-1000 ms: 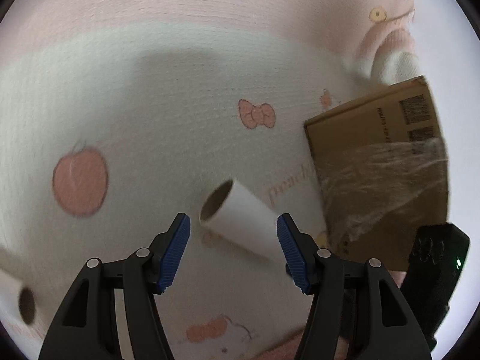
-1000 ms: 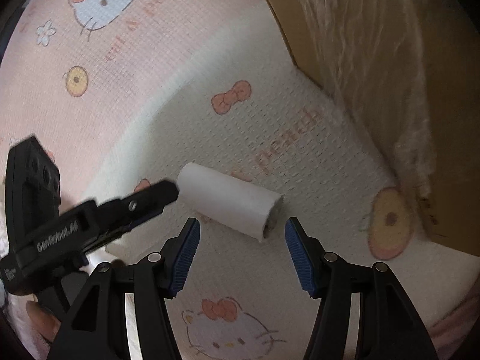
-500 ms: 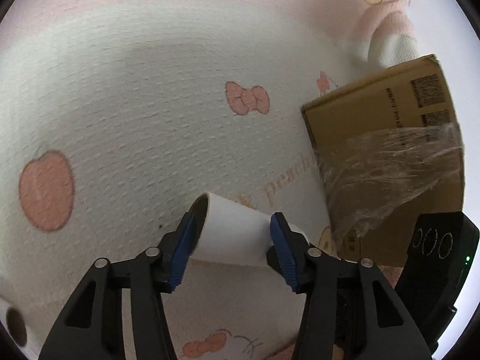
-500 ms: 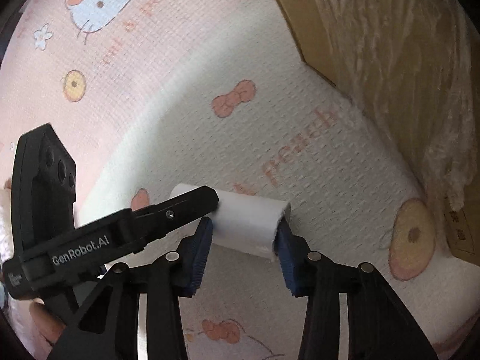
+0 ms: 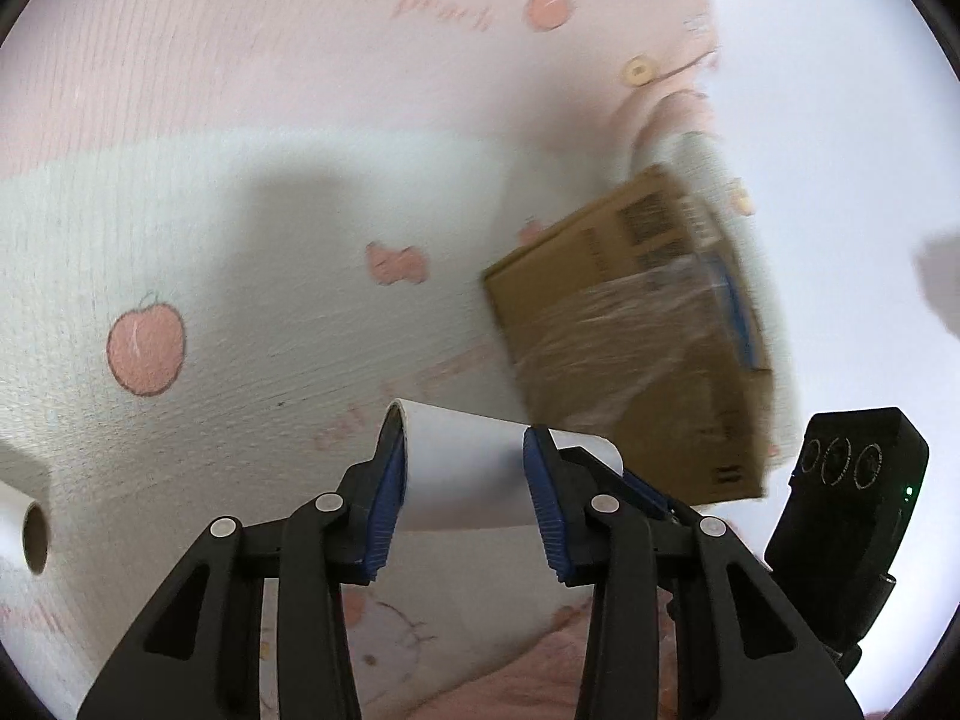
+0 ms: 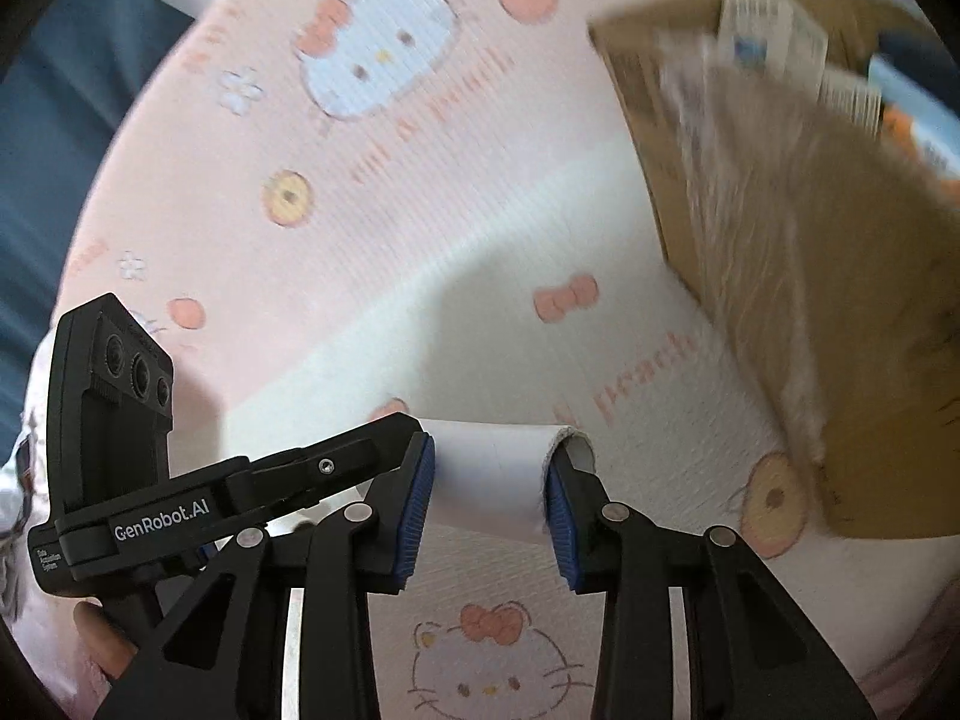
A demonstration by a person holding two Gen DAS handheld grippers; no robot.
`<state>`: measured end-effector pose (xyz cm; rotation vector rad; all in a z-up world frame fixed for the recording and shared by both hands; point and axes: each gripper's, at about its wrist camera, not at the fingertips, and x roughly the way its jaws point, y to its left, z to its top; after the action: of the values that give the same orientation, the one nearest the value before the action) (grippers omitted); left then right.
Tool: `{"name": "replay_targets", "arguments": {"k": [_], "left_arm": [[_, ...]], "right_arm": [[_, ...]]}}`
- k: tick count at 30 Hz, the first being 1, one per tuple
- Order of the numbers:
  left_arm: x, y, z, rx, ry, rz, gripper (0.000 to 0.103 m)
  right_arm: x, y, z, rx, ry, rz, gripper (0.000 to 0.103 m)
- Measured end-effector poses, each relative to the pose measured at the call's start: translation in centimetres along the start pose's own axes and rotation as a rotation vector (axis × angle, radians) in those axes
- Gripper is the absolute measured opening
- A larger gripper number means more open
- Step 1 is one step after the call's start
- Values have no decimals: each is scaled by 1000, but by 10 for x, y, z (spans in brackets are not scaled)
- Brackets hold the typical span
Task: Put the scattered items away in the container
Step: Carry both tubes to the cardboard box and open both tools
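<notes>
Left wrist view: my left claw (image 5: 465, 474) pinches a white cardboard tube (image 5: 474, 468) across its body, the blue pads (image 5: 384, 498) pressed against either side. The tube lies crosswise between the fingers, one end toward the left pad and the other reaching past the right pad. Beyond it, the fingers of my right claw (image 5: 648, 495) enter from the right and close on the far end of the same tube. The tube is clear of the cardboard box (image 5: 636, 336), which sits ahead and to the right on the pink-and-white printed blanket (image 5: 240, 276). Clear plastic film (image 5: 624, 324) drapes over the box's near side. A second tube (image 5: 27, 531), its open end toward the camera, lies on the blanket at the far left edge, well apart from the box.

Right wrist view: my right claw (image 6: 489, 501) grips the white tube (image 6: 489, 474) near its ragged open end, both pads in contact. My left claw (image 6: 336, 465) reaches in from the left, its finger tip touching the other end of the tube. The box (image 6: 798, 276) stands up and to the right, blurred, with printed labels (image 6: 762, 30) near its top edge. Cat faces, bows and peaches are printed on the blanket (image 6: 384, 228) below.
</notes>
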<state>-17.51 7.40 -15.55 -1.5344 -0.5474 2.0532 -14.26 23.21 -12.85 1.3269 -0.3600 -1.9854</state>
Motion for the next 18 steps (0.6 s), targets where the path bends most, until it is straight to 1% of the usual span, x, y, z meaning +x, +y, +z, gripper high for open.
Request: {"name": "replay_targets", "arguments": {"k": [4, 6, 10, 11, 13, 14, 16, 18], "left_arm": [[-18, -41, -2, 19, -48, -65, 43], [-22, -61, -2, 29, -66, -94, 43], [-22, -116, 7, 63, -87, -181, 43], [-19, -128, 10, 72, -85, -197, 43], [-13, -155, 16, 107, -81, -231, 43], [-9, -167, 19, 123, -77, -239, 43], [3, -190, 22, 152, -67, -248, 43], [16, -203, 27, 161, -57, -246, 43]], "right_arm": [[-38, 3, 13, -65, -54, 7, 33], [-66, 0, 22, -104, -90, 13, 33], [-117, -13, 42, -142, -133, 39, 33], [-134, -22, 51, -145, -143, 53, 33], [-152, -35, 66, -138, -153, 78, 33], [-164, -50, 76, -120, -160, 104, 33], [-181, -70, 88, -97, -159, 133, 33], [-187, -86, 99, -91, -145, 150, 33]]}}
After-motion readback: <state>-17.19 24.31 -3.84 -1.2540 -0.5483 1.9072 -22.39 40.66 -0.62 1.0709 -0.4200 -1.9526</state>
